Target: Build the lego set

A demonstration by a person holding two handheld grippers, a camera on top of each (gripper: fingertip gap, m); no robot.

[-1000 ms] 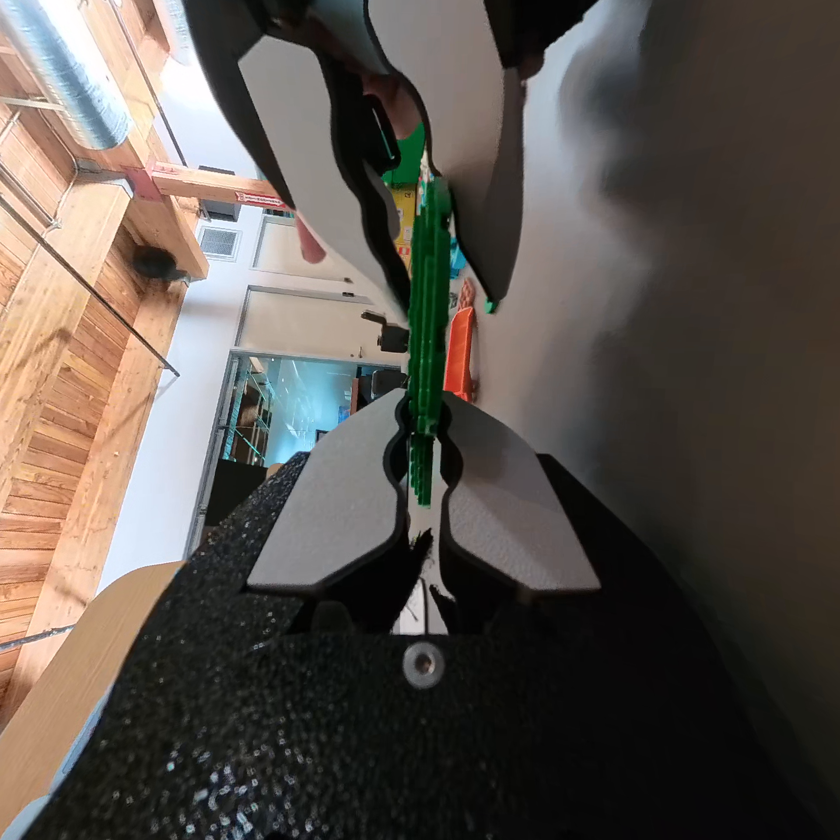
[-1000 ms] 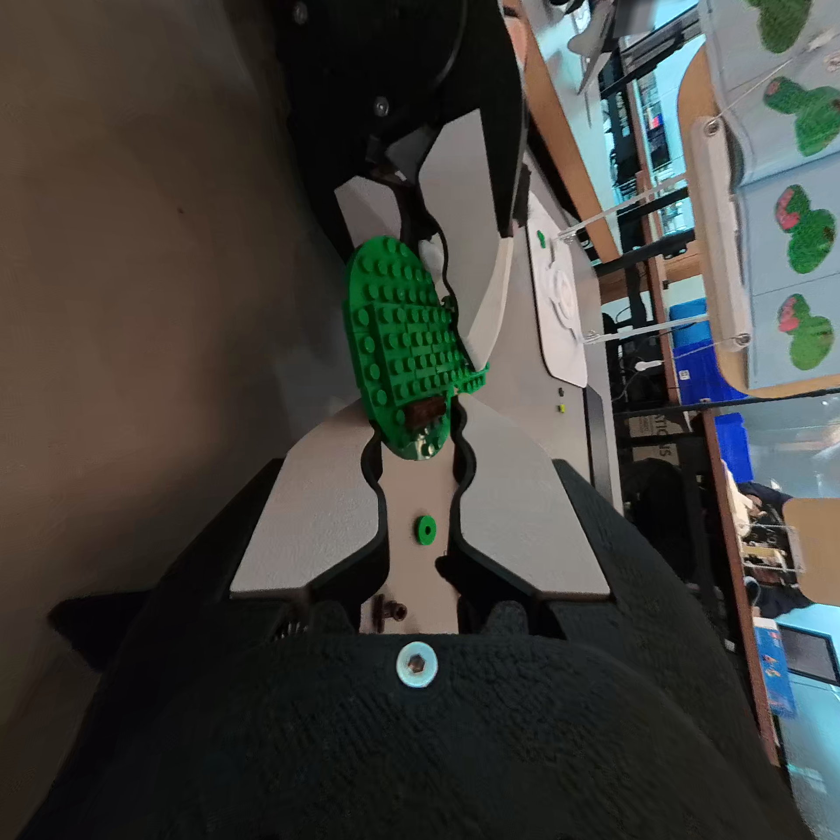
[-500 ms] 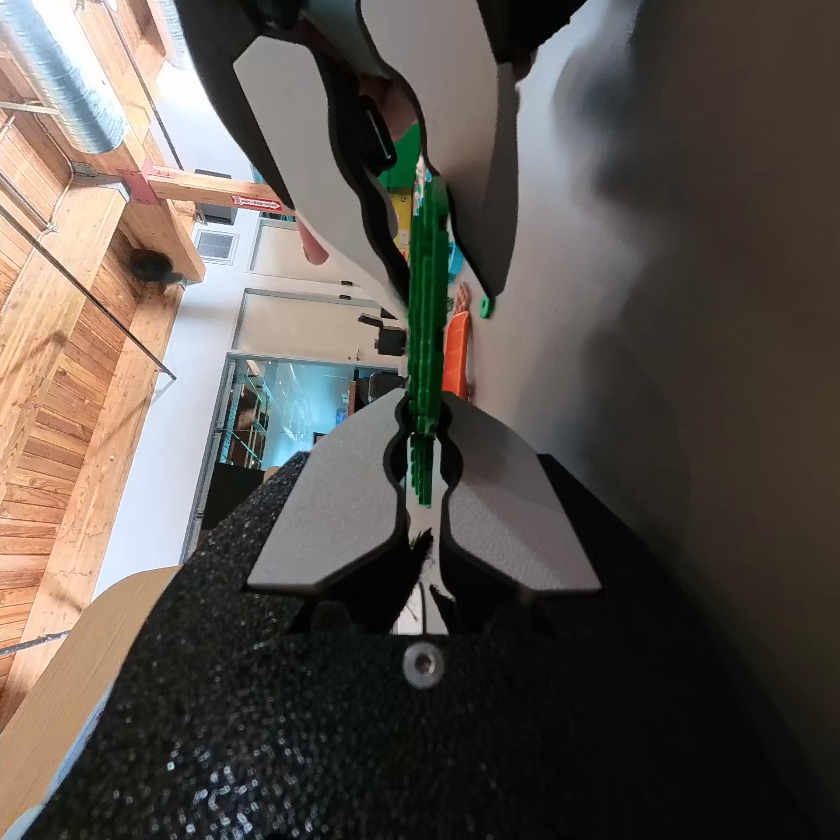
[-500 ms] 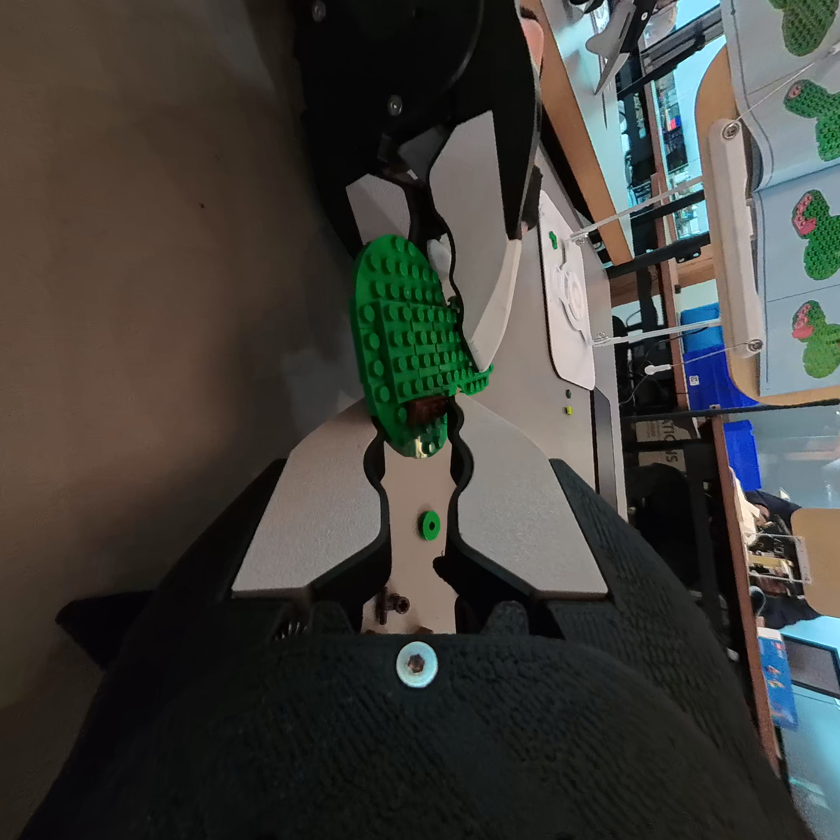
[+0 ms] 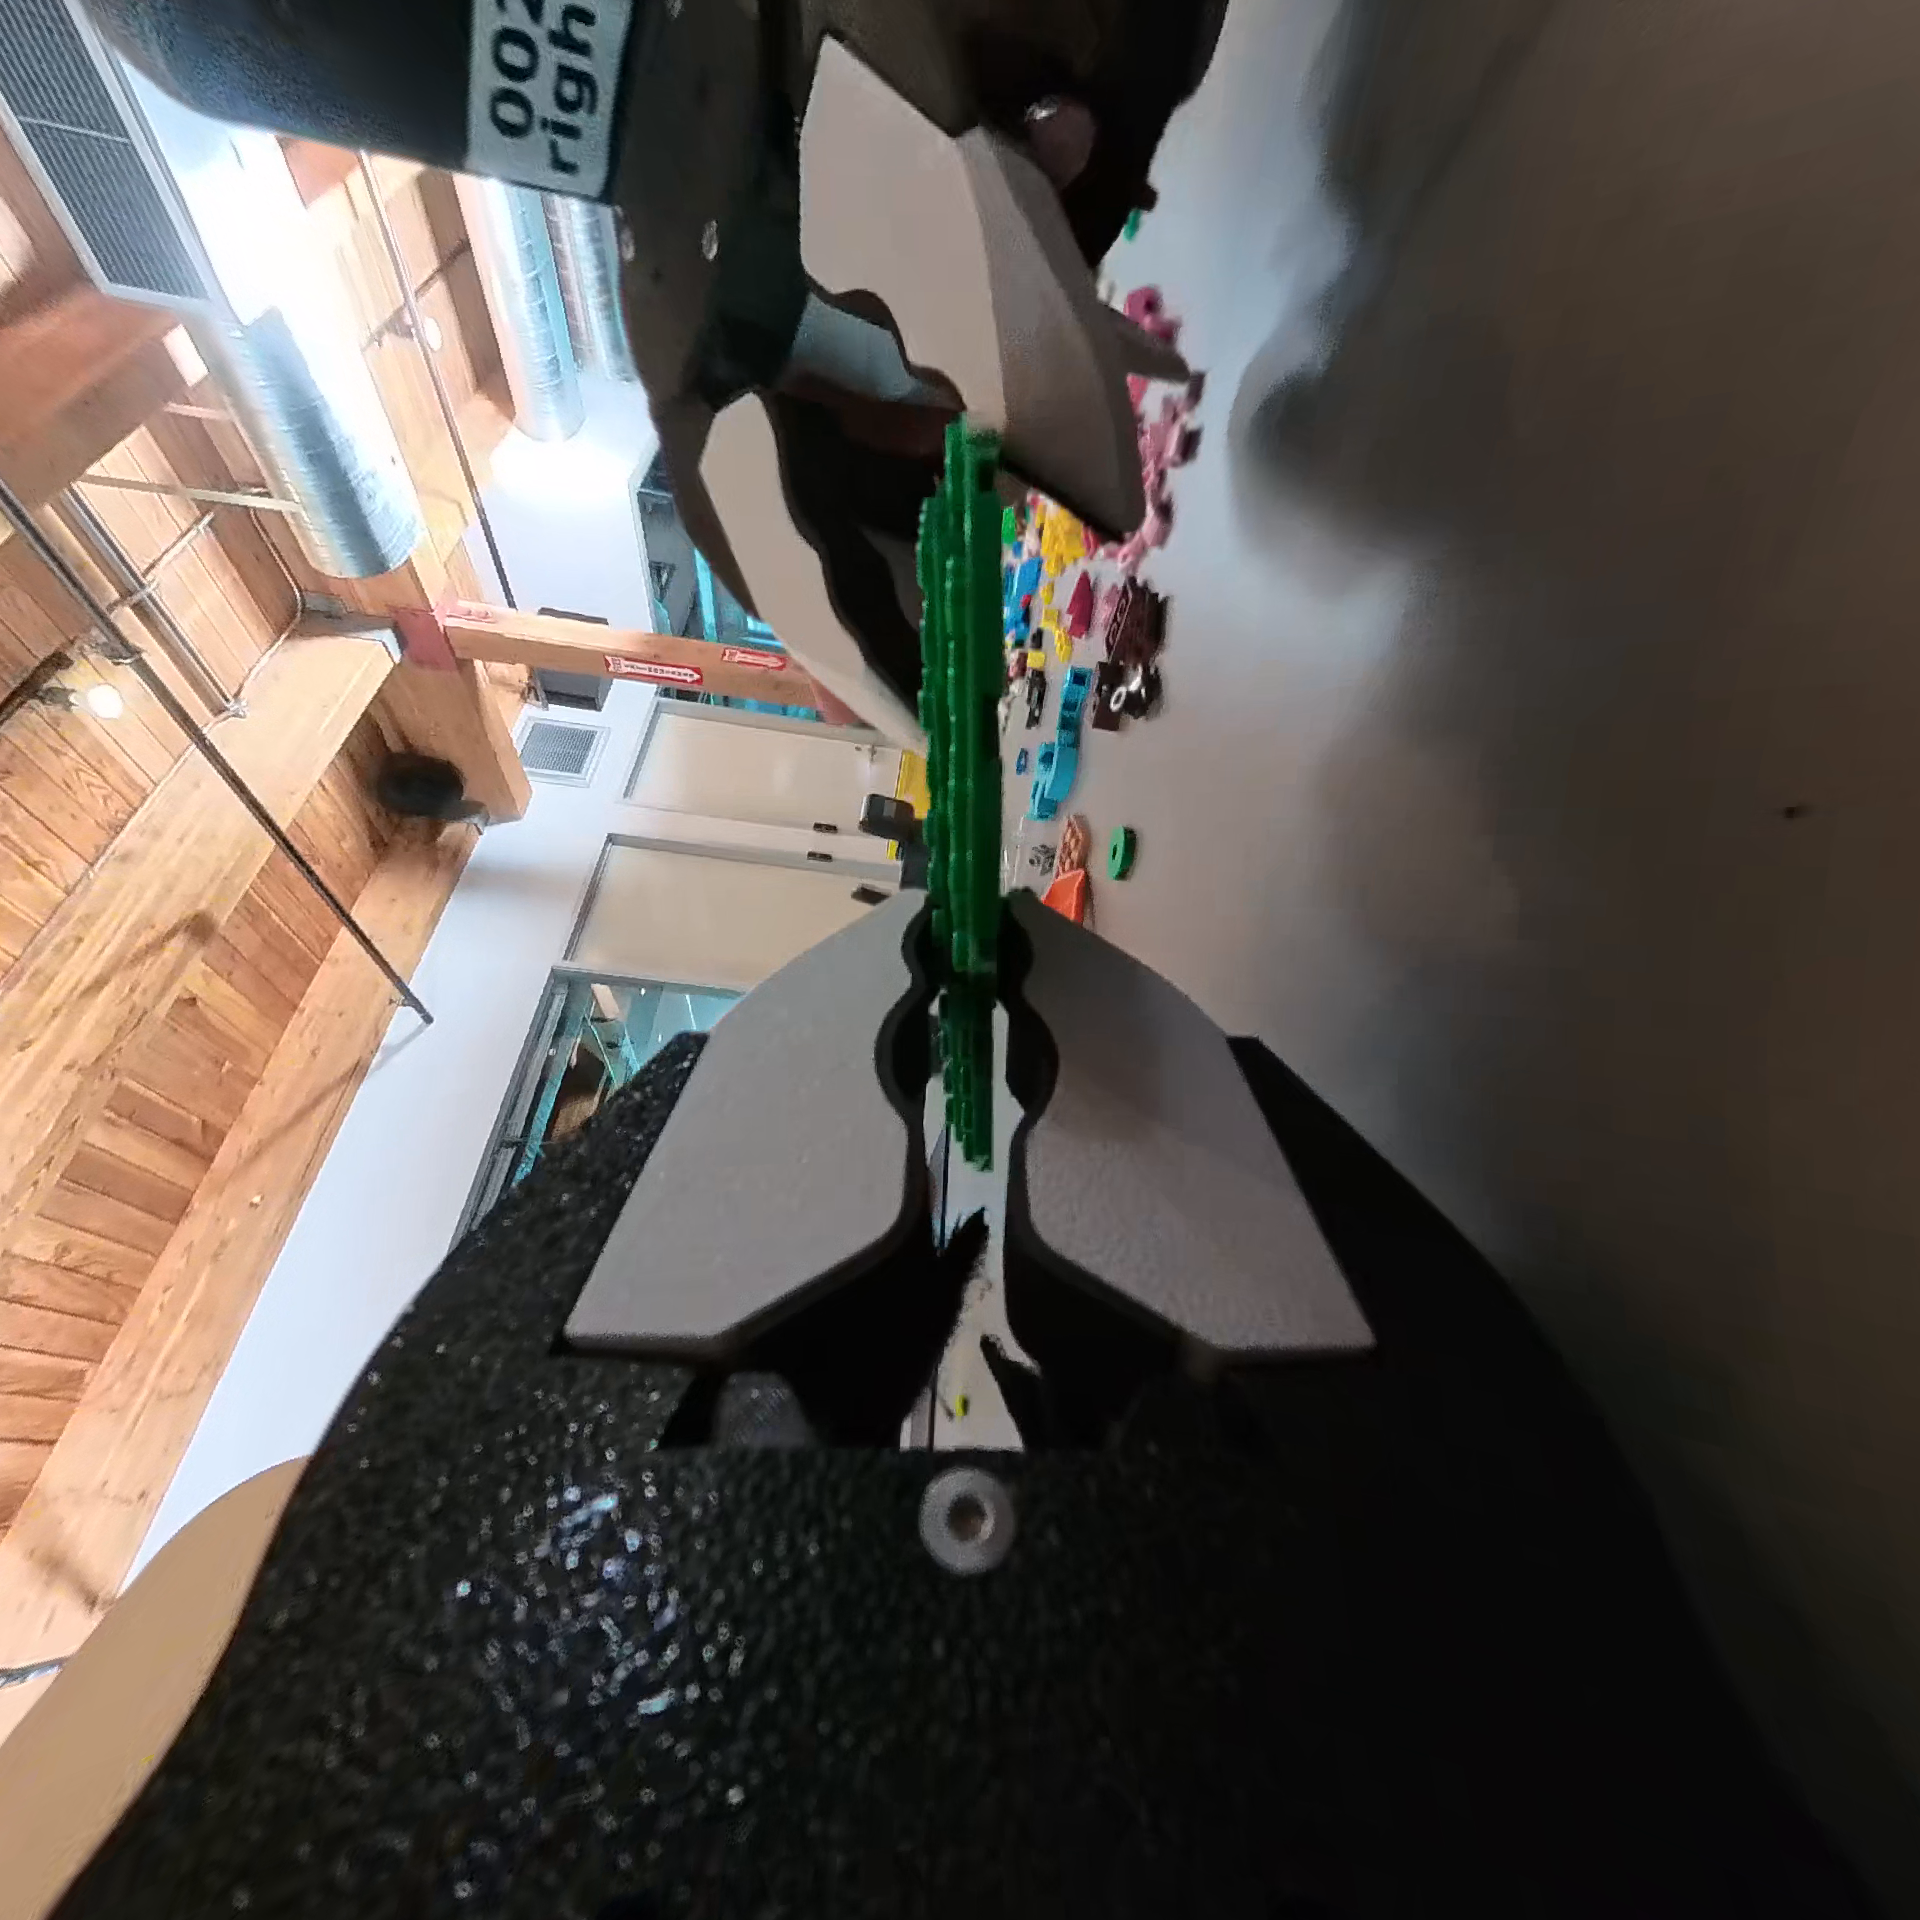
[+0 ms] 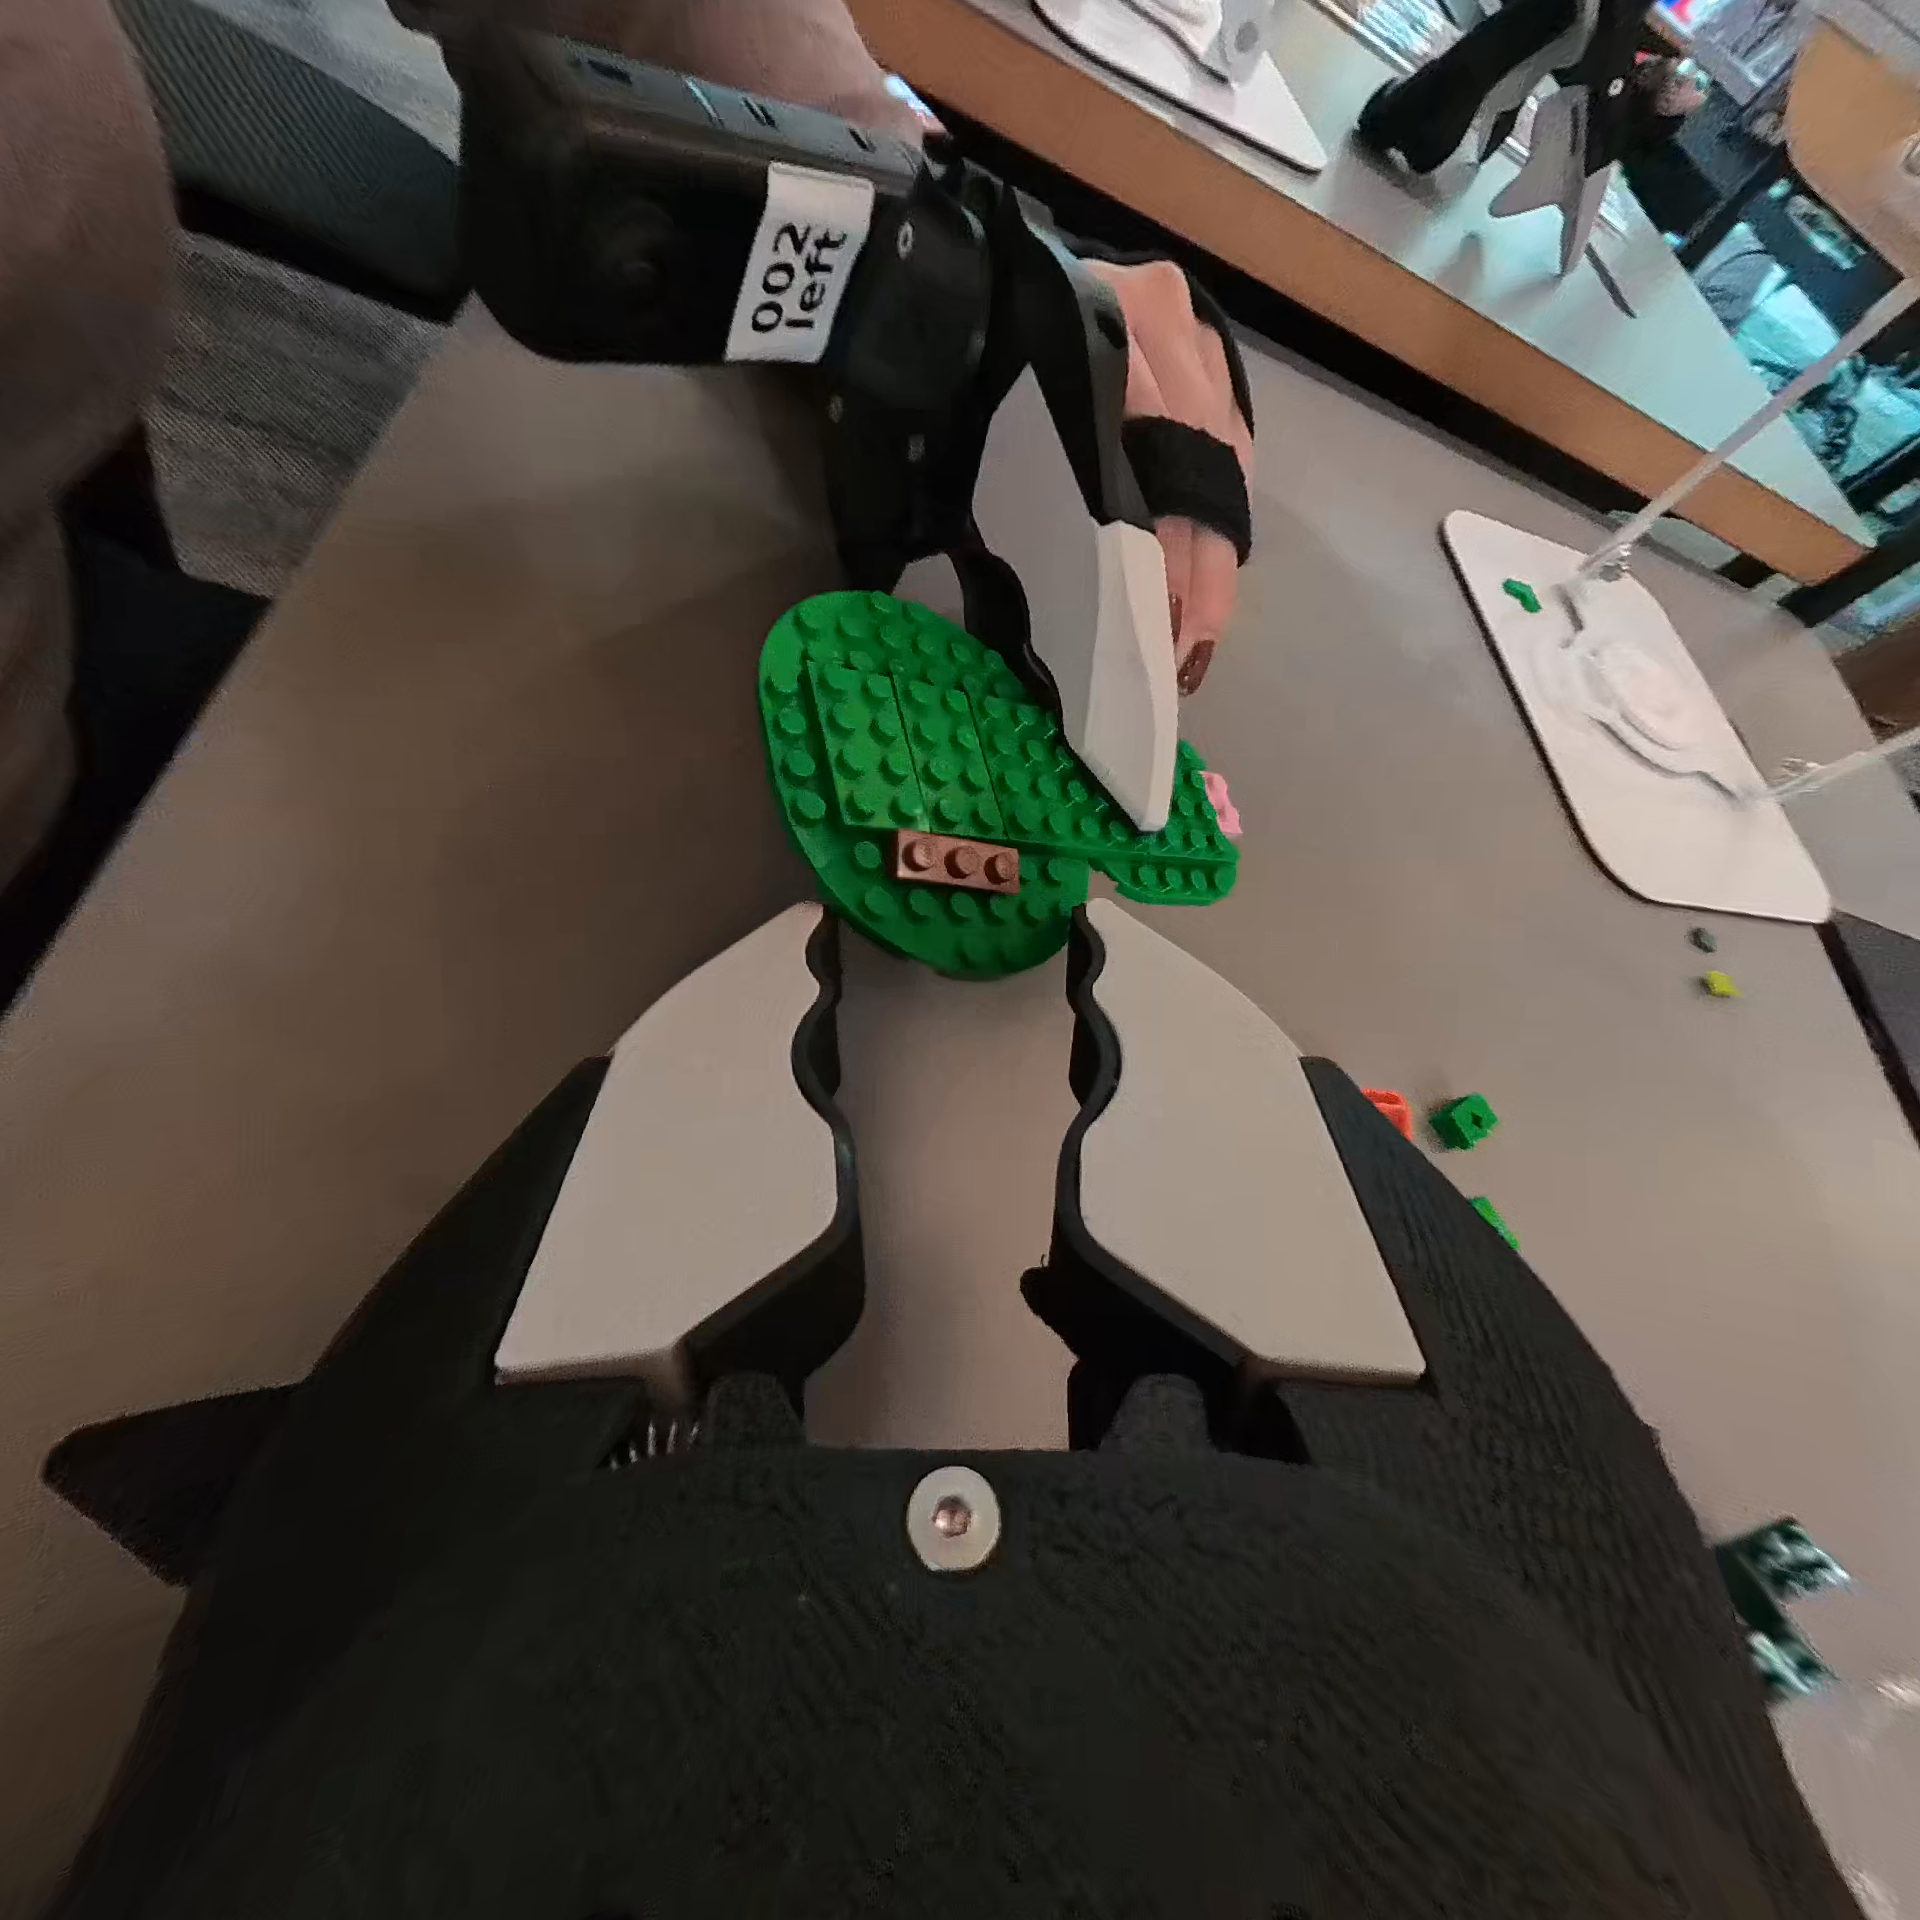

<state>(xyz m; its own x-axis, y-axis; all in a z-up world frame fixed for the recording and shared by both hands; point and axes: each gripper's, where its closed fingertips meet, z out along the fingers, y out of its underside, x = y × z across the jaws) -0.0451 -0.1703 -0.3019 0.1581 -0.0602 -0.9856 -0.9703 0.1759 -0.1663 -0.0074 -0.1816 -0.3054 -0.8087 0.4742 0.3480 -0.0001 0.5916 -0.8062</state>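
A green round lego plate (image 6: pixel 883 758) carries stacked green plates and a brown three-stud plate (image 6: pixel 956 862) near its close edge. A small pink piece (image 6: pixel 1221 805) sits at its far right. My left gripper (image 5: pixel 964 914) is shut on this green plate (image 5: pixel 961 675), seen edge-on. In the right wrist view its white finger (image 6: pixel 1112 665) lies across the studs. My right gripper (image 6: pixel 951 925) is open and empty, its tips just short of the plate's close edge. It also shows in the left wrist view (image 5: pixel 1008 623), open, beyond the plate.
Loose coloured bricks (image 5: pixel 1081 623), a green round piece (image 5: pixel 1117 836) and an orange piece (image 5: pixel 1070 894) lie on the grey table (image 6: pixel 520 831). A white mat (image 6: pixel 1631 727) with a clear stand is at the right. Small green (image 6: pixel 1463 1122) and orange (image 6: pixel 1387 1107) bricks lie near my right finger. About 4 centimeters separates my left fingertips from my right.
My right gripper has opened wider and drawn back from the plate's end, leaving the brown plate on it. Both views have swung round. The left gripper still holds the green plate.
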